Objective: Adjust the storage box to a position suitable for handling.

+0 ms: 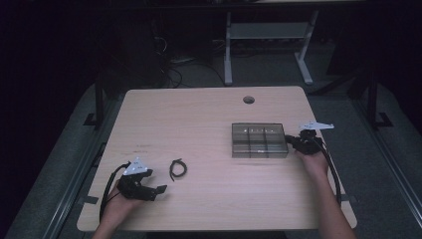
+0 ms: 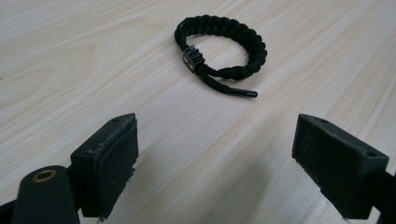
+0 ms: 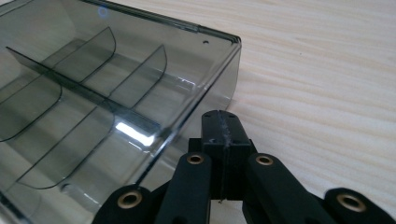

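Bracelet (image 2: 223, 49) lies flat on table (image 1: 209, 199) just ahead of left gripper (image 1: 158, 190), whose jaws stand wide w/ nothing between. It's braided cord: looks light, soft, floppy, not slippery, prob. not fragile. Best pinch across the thick braid opposite the clasp (image 2: 192, 57) (thin tail end would likely slip out). Right gripper (image 3: 223, 122) is fully closed on nothing, tips just beside the smoky divided box (image 3: 84, 107) at its wall; box looks rigid, slick plastic.

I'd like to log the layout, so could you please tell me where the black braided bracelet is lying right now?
In the high view the black braided bracelet lies loose on the wooden table, left of centre, just ahead of the open left gripper and well left of the clear divided box.
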The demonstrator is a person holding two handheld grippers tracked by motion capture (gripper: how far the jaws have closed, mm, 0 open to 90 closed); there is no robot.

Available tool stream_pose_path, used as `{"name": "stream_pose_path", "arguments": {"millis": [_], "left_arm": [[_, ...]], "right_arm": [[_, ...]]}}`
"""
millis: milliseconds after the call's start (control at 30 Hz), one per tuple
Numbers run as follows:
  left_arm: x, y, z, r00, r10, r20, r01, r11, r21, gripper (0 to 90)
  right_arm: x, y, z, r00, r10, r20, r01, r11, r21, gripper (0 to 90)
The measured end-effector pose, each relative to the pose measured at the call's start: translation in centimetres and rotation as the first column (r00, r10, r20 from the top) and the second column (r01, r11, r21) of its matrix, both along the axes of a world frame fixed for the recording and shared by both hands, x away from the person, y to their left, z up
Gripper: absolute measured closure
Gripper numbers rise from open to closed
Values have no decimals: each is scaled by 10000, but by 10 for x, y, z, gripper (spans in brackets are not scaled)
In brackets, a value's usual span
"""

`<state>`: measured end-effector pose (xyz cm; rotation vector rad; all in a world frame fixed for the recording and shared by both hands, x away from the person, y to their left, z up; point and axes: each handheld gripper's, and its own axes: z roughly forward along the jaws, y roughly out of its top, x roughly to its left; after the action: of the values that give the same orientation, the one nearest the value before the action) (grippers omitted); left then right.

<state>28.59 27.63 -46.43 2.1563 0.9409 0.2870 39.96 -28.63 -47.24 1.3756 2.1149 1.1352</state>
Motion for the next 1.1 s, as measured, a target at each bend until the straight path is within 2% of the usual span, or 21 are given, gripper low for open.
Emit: {"name": "stream_pose_path", "arguments": {"millis": [100,200,300,433,700,833,1100], "left_arm": [[0,0,1,10000,43,62,-42,9999,-98,142],[0,1,1,10000,-9,82,9,10000,12,142],[-1,0,2,9999,85,140,-84,9999,-117,142],[-2,0,2,9998,81,207,-81,10000,-16,142],[-1,0,2,9997,80,215,-81,10000,25,141],[-1,-2,3,9995,135,283,-129,9997,-216,142],[0,-4,5,9994,45,329,-37,9997,-246,141]], "right_arm": [[0,1,-3,9999,120,-73,-121,9999,-74,897],[1,1,-4,9997,200,-105,-201,9997,-117,897],[0,3,-4,9997,198,-140,-200,9998,-98,898],[0,6,-3,9994,321,-118,-323,9993,-169,897],[-1,20,-3,9957,923,-83,-925,9953,-305,898],[-2,27,-3,9934,1140,-121,-1143,9932,-234,898],[-2,41,-3,9870,1605,-116,-1608,9865,-307,898]]}}
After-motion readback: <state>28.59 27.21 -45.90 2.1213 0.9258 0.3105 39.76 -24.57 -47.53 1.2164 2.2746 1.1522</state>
